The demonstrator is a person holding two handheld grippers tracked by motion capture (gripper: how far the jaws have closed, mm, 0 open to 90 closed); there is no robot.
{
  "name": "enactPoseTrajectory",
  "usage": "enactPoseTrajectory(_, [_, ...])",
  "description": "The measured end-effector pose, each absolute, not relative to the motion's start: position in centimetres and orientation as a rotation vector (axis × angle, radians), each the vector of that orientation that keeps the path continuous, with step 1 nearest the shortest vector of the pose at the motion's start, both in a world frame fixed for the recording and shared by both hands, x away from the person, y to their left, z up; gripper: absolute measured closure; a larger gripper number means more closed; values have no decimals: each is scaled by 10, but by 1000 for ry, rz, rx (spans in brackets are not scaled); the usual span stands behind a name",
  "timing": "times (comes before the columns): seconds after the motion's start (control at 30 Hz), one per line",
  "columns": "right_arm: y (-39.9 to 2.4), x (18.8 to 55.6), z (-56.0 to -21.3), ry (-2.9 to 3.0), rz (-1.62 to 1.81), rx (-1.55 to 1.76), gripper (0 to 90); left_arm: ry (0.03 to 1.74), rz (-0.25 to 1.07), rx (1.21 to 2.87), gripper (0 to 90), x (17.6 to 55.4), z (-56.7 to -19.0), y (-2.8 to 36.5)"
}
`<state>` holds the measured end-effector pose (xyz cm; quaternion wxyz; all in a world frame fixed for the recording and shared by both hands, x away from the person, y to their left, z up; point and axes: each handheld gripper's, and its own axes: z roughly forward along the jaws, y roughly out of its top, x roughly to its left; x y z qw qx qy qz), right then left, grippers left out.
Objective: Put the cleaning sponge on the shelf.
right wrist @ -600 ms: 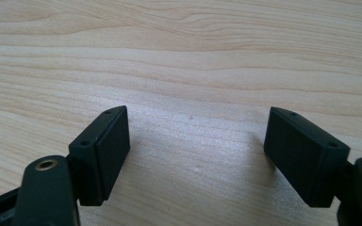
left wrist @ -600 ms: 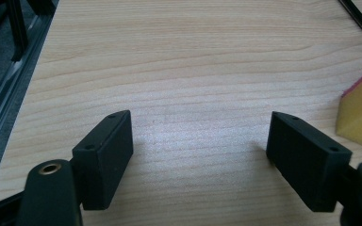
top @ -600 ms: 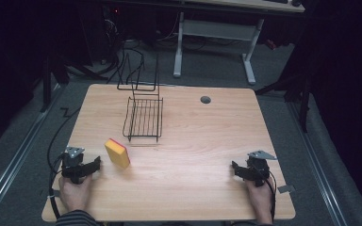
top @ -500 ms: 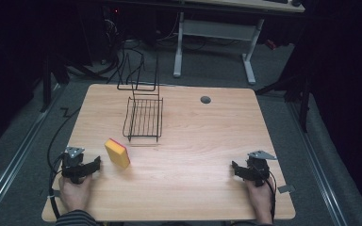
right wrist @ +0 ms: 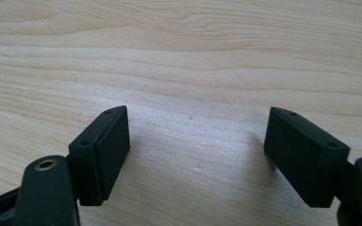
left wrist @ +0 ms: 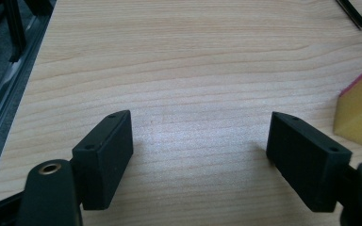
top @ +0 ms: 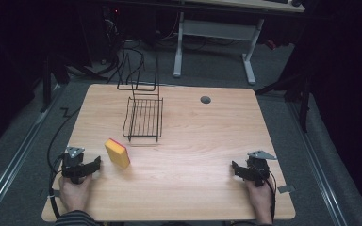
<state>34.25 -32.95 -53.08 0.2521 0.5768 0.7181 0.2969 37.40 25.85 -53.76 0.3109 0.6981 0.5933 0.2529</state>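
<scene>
Currently: left gripper (top: 95,165) and right gripper (top: 234,168), jaws spread, nothing between, both low over the surface (top: 193,141). Sponge (top: 117,153) just beside left gripper, near rack (top: 143,120).

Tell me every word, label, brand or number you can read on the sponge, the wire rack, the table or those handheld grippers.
None: no readable text in any view.
The yellow sponge has plain faces and a pink underside.
The black wire rack carries no tag.
The wooden table shows bare grain and a round grey cable hole.
The left gripper and right gripper have plain black jaws, unmarked.
</scene>
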Motion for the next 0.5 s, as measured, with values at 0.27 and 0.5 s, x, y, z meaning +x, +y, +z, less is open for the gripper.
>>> enactPoseTrajectory(0.27, [-330,343,-531,1955,807,1564,233,1550,655,1853,205,374,-538,258])
enactPoseTrajectory(0.5, [-330,343,-531,1952,811,1564,233,1546,647,1863,168,375,-538,256])
